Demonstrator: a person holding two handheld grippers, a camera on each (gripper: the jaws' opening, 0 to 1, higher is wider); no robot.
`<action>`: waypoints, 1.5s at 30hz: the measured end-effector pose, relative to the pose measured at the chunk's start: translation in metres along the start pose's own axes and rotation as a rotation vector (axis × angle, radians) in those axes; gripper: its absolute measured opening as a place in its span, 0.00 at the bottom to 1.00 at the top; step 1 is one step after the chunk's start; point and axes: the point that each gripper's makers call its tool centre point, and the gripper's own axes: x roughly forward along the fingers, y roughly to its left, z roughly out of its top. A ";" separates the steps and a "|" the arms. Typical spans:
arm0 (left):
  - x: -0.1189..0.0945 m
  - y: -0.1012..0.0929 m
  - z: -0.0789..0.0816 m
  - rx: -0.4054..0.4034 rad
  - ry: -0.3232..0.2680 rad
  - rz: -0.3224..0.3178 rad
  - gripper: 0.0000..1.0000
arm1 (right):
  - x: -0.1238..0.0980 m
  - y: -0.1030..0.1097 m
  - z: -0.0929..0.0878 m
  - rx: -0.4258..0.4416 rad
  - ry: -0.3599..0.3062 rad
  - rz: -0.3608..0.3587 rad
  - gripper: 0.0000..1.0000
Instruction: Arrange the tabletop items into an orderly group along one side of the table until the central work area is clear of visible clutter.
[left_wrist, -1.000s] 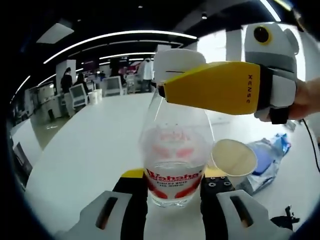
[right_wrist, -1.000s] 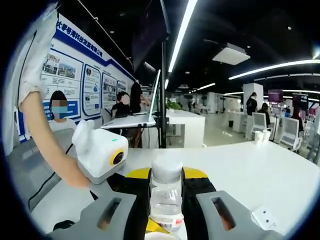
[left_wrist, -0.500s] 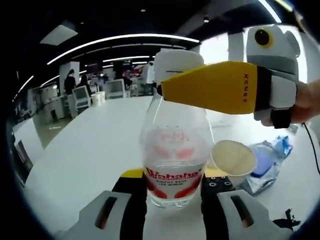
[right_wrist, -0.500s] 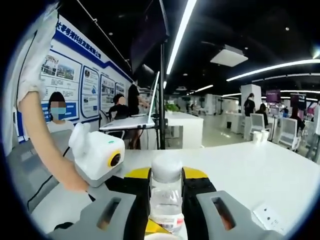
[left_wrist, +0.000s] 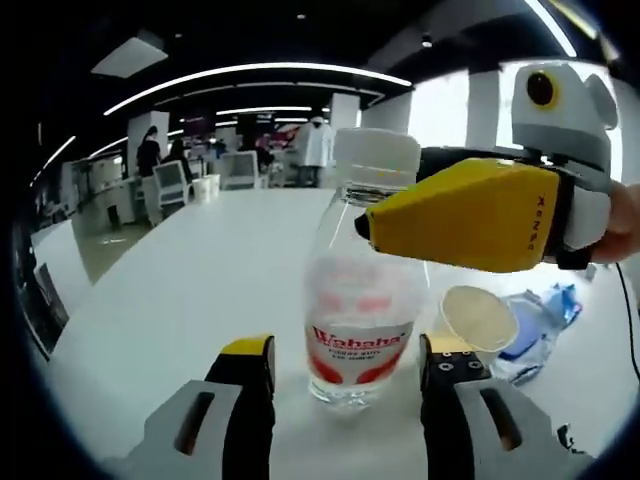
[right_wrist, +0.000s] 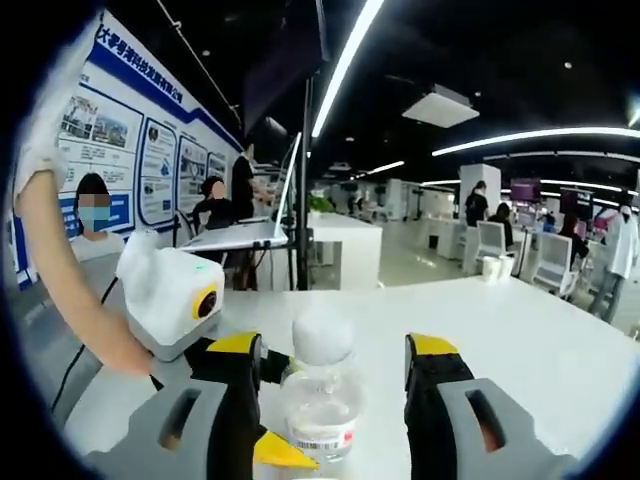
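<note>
Both grippers stand wide open around one upright water bottle (left_wrist: 362, 290) on the white table (left_wrist: 170, 300): left gripper (left_wrist: 345, 400) at its base, right gripper (right_wrist: 330, 385) by its cap; neither grips it; a paper cup (left_wrist: 478, 322) and blue plastic wrapper (left_wrist: 545, 315) lie beside it, so tidying looks barely begun.
</note>
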 end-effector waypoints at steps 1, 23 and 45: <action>-0.001 0.001 0.001 -0.005 -0.003 0.002 0.48 | -0.002 -0.003 0.003 0.010 -0.012 -0.011 0.55; -0.040 -0.040 -0.005 0.025 0.046 -0.167 0.97 | -0.072 0.012 -0.002 0.127 -0.003 -0.135 0.78; -0.053 -0.035 -0.002 0.049 0.052 -0.130 0.97 | -0.096 0.015 -0.038 0.140 0.094 -0.224 0.78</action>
